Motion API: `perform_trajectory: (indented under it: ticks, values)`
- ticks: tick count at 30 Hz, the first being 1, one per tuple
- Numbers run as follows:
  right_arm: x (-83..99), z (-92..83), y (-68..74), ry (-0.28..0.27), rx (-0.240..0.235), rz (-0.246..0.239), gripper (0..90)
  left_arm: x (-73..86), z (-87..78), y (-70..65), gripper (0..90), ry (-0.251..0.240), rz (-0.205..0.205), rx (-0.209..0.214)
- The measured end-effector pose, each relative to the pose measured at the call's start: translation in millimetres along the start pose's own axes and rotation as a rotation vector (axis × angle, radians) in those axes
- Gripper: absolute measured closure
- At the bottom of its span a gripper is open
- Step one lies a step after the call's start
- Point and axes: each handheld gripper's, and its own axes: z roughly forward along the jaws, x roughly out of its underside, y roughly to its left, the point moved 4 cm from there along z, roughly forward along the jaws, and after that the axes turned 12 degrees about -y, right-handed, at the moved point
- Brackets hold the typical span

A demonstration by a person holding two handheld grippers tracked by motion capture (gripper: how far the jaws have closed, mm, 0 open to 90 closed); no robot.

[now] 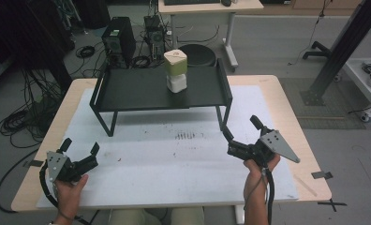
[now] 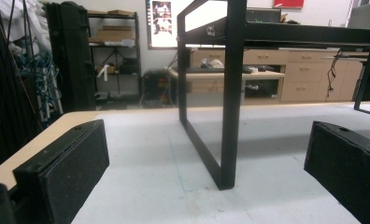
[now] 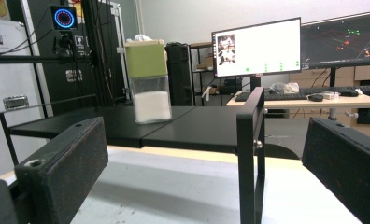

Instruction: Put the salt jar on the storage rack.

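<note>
- Green-lidded jar, clear-walled and partly filled with white powder, is seen standing upright on the black raised shelf, toward its far right part, well apart from both grippers.
- Nearest the person, the left gripper is held low over the white mat at the near left, its jaws spread wide with nothing between them.
- The right gripper is held at the near right, jaws likewise parted and empty, pointed toward the shelf's right front leg; it is judged to be lined up for an approach to the jar.
- In the left gripper view, one black shelf leg is seen between the jaws, farther off and not touched.
- In the right gripper view, the jar is seen on the shelf top, beyond the shelf's end rail.
- The shelf is judged to be raised so that things can be reached from the front.
- Beyond the table, computer towers, cables and a second desk are seen on the floor.
- The jar's far side is hidden; its lid opening is too small to be made out.
</note>
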Motion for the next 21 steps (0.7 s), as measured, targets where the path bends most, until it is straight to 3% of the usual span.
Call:
perform_trajectory:
  ticks: [15, 21]
  values:
    - [36.9, -14.0, -6.6, 0.012, 0.000, -0.024, 0.5, 0.0, -0.2, 0.1, 0.2, -0.001, 0.000, 0.000]
    - [51.5, -19.9, -12.1, 0.026, 0.016, 0.000, 0.4, 0.0, -0.1, 0.0, 0.2, -0.001, 0.000, 0.000]
